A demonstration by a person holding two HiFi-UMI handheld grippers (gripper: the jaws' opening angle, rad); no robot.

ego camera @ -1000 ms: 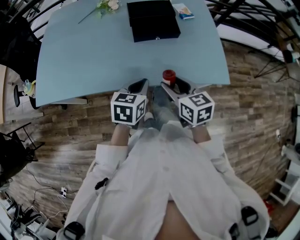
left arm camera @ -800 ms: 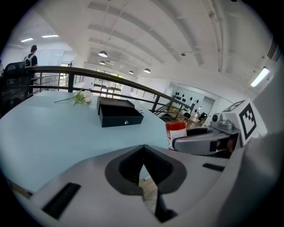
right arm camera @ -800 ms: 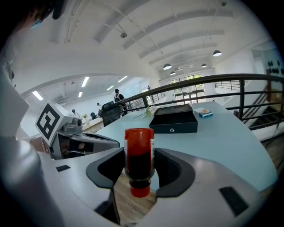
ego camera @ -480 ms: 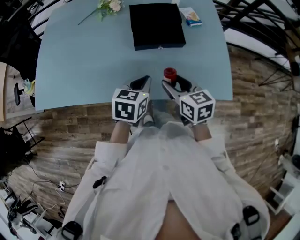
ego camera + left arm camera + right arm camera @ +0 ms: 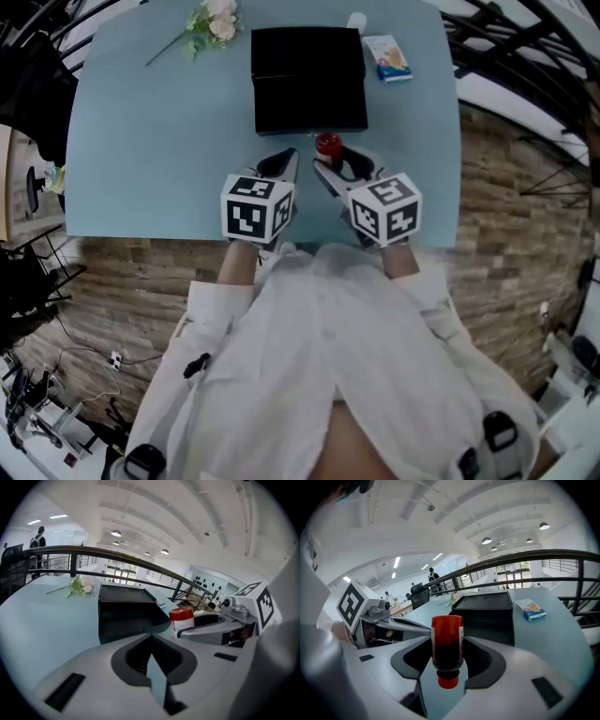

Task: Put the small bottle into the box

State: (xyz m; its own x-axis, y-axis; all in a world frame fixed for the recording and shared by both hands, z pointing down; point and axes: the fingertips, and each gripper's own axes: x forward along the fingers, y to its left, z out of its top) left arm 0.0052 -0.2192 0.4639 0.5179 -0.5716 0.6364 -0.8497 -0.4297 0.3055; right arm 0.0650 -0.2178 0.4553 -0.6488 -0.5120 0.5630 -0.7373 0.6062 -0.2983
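1. The right gripper (image 5: pixel 448 656) is clamped on the small red-capped bottle of dark red liquid (image 5: pixel 327 146). One jaw presses each side of the bottle's body. In the right gripper view the cap end points back toward the camera and the base points forward at the box.

2. The left gripper (image 5: pixel 287 161) hangs just beside the right gripper. Its jaws are drawn together to a point with nothing between them, so it has no part in the carry.

3. The bottle is in the air, clear of the pale blue-grey table (image 5: pixel 159 141). It sits just short of the near wall of the black rectangular box (image 5: pixel 309 66).

4. A second ago both grippers hovered at the table's near edge, and the box lay well ahead across bare tabletop. Since then they have come forward over the table, and the gap between bottle and box has nearly closed.

5. This suggests the approach is almost done, with the placing still to come. The bottle probably has to go up and over the front wall before the jaws let go.

6. The box's top looks like a shallow recessed tray, but I cannot tell whether that is an open cavity or a lid. If it is a lid, the idle left gripper may be needed to open it.

7. A sprig of white flowers with a green stem (image 5: pixel 212 21) lies at the table's far left. A small blue-and-white carton (image 5: pixel 387 57) lies just right of the box. Both are out of the bottle's path.
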